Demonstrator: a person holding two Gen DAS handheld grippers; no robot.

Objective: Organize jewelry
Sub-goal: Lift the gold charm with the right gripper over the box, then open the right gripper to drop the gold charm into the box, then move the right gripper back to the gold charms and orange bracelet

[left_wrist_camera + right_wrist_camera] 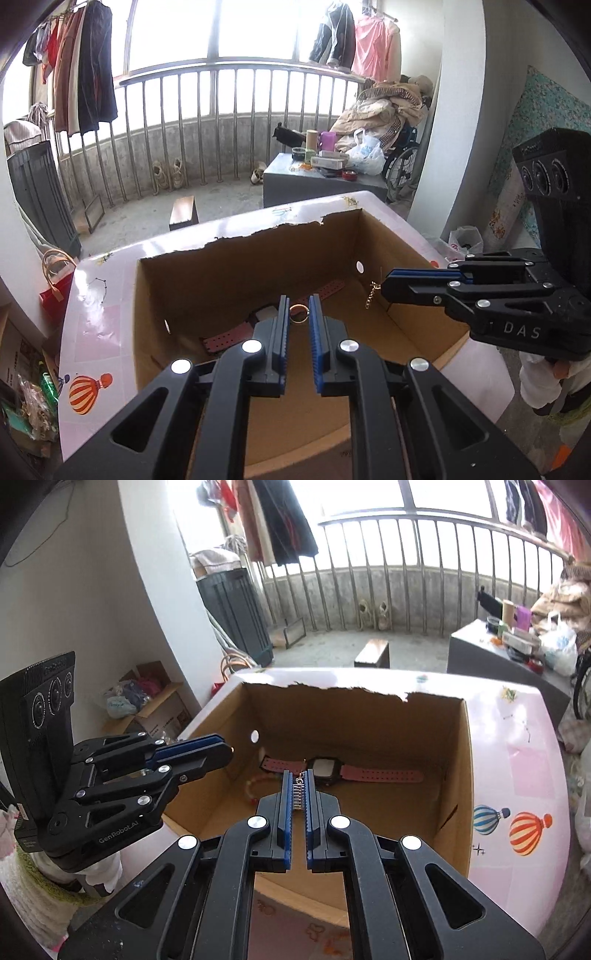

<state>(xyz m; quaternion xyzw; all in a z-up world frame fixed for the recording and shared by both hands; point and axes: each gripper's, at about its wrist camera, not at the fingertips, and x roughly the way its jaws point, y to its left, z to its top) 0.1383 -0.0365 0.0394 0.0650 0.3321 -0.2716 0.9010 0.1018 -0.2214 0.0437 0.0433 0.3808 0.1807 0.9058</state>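
An open cardboard box (369, 236) (454, 760) stands on a pink table. My left gripper (298, 306) is shut on a gold ring (297, 314) and holds it over the box; it also shows in the right wrist view (225, 751). My right gripper (298, 779) is shut on a small chain earring (298, 794) above the box; in the left wrist view the right gripper (386, 282) has the gold chain (371, 295) dangling from its tip. A pink-strapped watch (343, 770) (229, 338) and a bead bracelet (253, 788) lie on the box floor.
The pink table (517, 760) has balloon stickers (530, 832). Beyond it are a small wooden stool (183, 214), a grey cabinet (295, 184) with clutter, a balcony railing (236, 77) and hanging clothes. A red bag (55, 288) stands left of the table.
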